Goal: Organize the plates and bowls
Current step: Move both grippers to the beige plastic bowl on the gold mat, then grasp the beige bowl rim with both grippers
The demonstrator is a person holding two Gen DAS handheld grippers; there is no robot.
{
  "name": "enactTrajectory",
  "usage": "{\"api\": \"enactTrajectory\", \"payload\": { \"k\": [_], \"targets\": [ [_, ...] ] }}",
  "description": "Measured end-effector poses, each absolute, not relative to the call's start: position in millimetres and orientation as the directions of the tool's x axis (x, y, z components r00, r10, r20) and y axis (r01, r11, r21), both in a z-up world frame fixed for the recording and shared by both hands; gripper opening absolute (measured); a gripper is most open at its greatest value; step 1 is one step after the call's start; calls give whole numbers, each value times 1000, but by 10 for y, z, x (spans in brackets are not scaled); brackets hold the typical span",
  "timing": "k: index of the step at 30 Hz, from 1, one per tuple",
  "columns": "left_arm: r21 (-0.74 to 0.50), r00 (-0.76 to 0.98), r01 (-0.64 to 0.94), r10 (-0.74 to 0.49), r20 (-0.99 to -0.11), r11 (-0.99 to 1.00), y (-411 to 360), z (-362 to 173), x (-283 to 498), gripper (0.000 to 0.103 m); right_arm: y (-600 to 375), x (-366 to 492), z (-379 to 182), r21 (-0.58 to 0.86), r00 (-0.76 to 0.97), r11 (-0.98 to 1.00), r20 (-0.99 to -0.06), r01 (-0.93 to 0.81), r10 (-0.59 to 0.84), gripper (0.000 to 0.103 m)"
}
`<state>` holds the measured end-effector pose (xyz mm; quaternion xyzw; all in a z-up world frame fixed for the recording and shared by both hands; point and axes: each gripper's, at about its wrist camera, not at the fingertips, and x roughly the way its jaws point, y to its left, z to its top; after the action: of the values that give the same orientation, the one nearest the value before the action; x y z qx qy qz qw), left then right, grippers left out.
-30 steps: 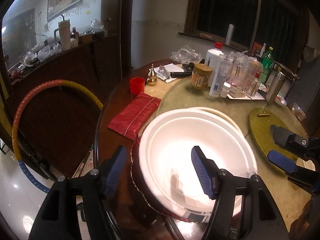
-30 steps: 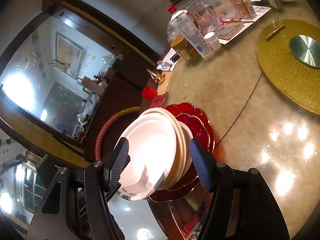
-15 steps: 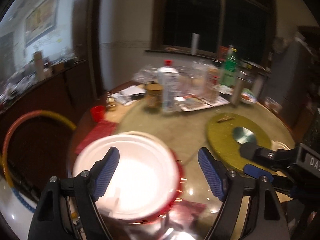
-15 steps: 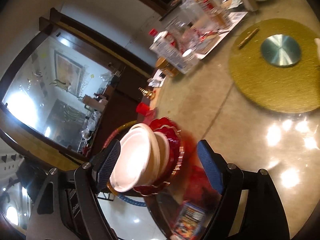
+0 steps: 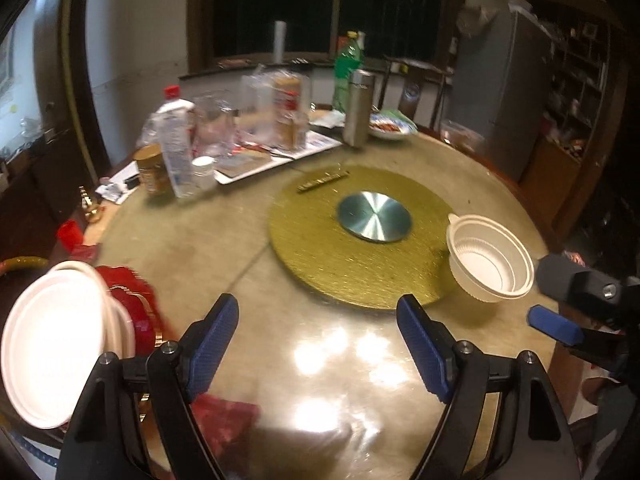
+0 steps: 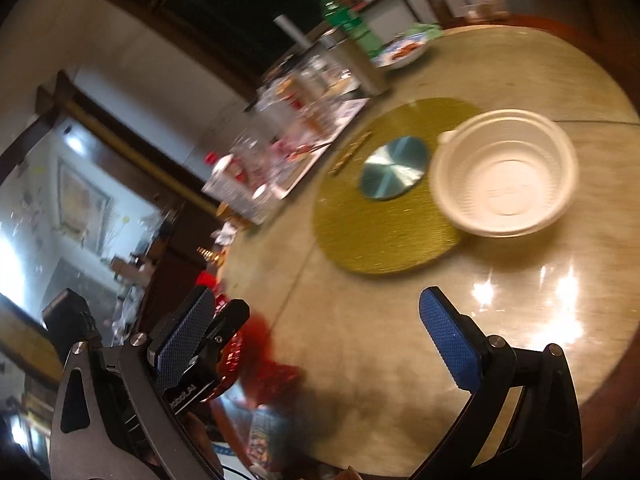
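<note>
A stack of white bowls point(image 5: 52, 356) sits on a red scalloped plate point(image 5: 136, 304) at the table's left edge, left of my left gripper point(image 5: 318, 344), which is open and empty. A single white ribbed bowl point(image 5: 490, 264) stands at the right, by the gold mat; it also shows in the right wrist view point(image 6: 506, 172). My right gripper point(image 6: 320, 344) is open and empty over the table, short of that bowl. It also shows at the right edge of the left wrist view point(image 5: 560, 300).
A round gold mat point(image 5: 360, 236) with a metal disc point(image 5: 374, 218) lies mid-table. Bottles, jars and a tray point(image 5: 240, 136) crowd the far side, with a steel flask point(image 5: 360, 108) and a food dish point(image 5: 390, 126). A red cup point(image 5: 70, 234) stands left.
Both grippers have swung right, away from the stacked bowls on the red plate, toward the gold mat and the single white bowl. Both stay open and empty.
</note>
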<state>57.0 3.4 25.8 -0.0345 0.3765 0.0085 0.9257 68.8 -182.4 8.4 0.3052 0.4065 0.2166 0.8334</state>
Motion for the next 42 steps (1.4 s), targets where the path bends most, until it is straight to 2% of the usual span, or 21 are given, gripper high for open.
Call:
{"api": "enactTrajectory", "payload": {
  "k": [6, 12, 20, 28, 32, 35, 38, 42],
  "targets": [
    [-58, 666, 0, -43, -744, 998, -197, 84, 784, 81, -2228, 705, -12, 695, 591, 718, -565, -35, 576, 103],
    [-106, 619, 23, -97, -780, 994, -380, -37, 984, 81, -2664, 689, -56, 740, 625, 671, -545, 44, 560, 103],
    [-164, 599, 55, -164, -784, 985, -707, -59, 1287, 81, -3086, 770, -199, 767, 662, 618, -553, 170, 505, 103],
    [-171, 576, 62, -175, -798, 983, -999, -183, 1570, 81, -3184, 1073, -432, 794, 645, 564, -556, 227, 523, 100],
    [-165, 558, 58, -169, -812, 985, -1095, -275, 1661, 81, -3175, 1187, -484, 784, 635, 571, -573, 241, 519, 94],
    [-180, 559, 59, -182, -809, 982, -1132, -298, 1704, 81, -3175, 1240, -507, 776, 634, 581, -582, 245, 510, 71],
    [-166, 564, 62, -172, -808, 984, -1176, -320, 1748, 80, -3191, 1326, -596, 755, 621, 593, -614, 280, 488, 60],
    [-165, 555, 51, -166, -815, 985, -1199, -374, 1804, 80, -3232, 1376, -721, 741, 605, 591, -639, 318, 475, 59]
  ]
}}
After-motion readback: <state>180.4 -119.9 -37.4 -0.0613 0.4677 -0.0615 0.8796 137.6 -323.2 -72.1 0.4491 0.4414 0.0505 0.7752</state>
